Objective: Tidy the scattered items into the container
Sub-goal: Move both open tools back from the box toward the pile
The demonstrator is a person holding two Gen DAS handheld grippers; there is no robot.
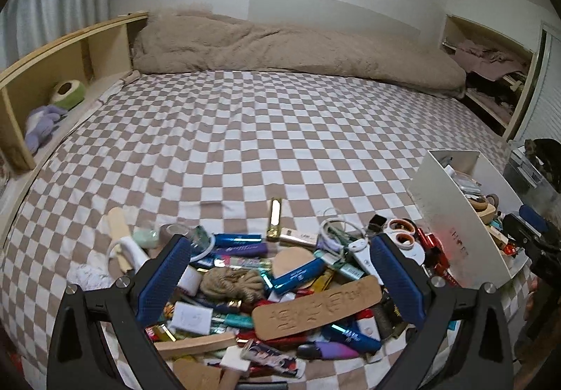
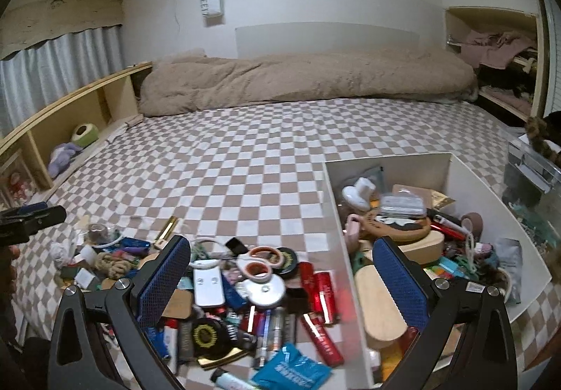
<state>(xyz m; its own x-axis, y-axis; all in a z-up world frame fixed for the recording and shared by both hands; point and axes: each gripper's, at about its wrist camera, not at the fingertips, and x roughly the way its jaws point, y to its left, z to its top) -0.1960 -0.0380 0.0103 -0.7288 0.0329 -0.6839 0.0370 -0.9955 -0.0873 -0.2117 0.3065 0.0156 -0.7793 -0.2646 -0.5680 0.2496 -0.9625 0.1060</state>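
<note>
A heap of small items lies on the checkered bed: a coil of rope, a tan plaque with raised characters, blue tubes, white scissors and red tubes. My left gripper hovers open over the heap, nothing between its blue pads. The white container stands to the right of the heap and holds several things, among them a wooden oval block. My right gripper is open and empty, straddling the container's left wall. In the left wrist view the container appears at the right.
A beige duvet lies along the far side of the bed. A wooden shelf with plush toys runs along the left. A clear plastic box sits beyond the container at the right. Open checkered sheet stretches behind the heap.
</note>
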